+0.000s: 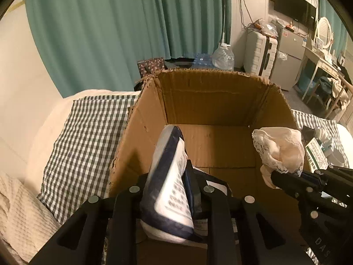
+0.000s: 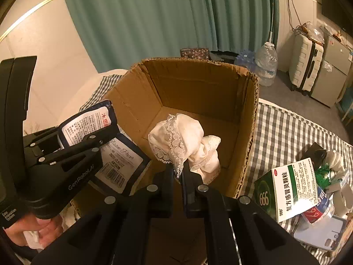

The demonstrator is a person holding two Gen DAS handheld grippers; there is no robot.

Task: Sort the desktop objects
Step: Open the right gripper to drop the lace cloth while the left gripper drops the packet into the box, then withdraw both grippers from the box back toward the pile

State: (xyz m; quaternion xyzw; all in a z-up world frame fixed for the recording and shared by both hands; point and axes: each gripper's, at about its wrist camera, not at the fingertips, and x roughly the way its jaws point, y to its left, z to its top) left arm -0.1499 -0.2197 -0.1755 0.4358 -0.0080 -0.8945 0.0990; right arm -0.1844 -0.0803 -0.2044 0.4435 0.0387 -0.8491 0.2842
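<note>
Fingers (image 1: pixel 205 201) of the left gripper (image 1: pixel 169 190) are clamped on a navy-and-white tissue pack (image 1: pixel 169 176), held upright at the lower centre of the left wrist view, just above the near wall of the cardboard box (image 1: pixel 211 92). Fingers (image 2: pixel 188 183) of the right gripper (image 2: pixel 177 176) are pinched together on a cream lace-trimmed cloth (image 2: pixel 185 141), which hangs bunched over the box interior at the centre of the right wrist view.

Handling, as judged: the pack is light and soft, its film wrapper likely slippery; it dents under the clamp, so a hold across its middle suits it. The cloth is limp and very light; the lace edge could snag, so a fold of the plain fabric is the safer hold.

Containers: the box is open-topped with ragged, torn rims. A second tissue pack (image 2: pixel 119 163) lies against its near left side; the visible floor is otherwise bare. At lower right, outside the box, a green-and-white medicine carton (image 2: pixel 286 190) rests on the checked bed cover (image 2: pixel 284 128) among small clutter.
</note>
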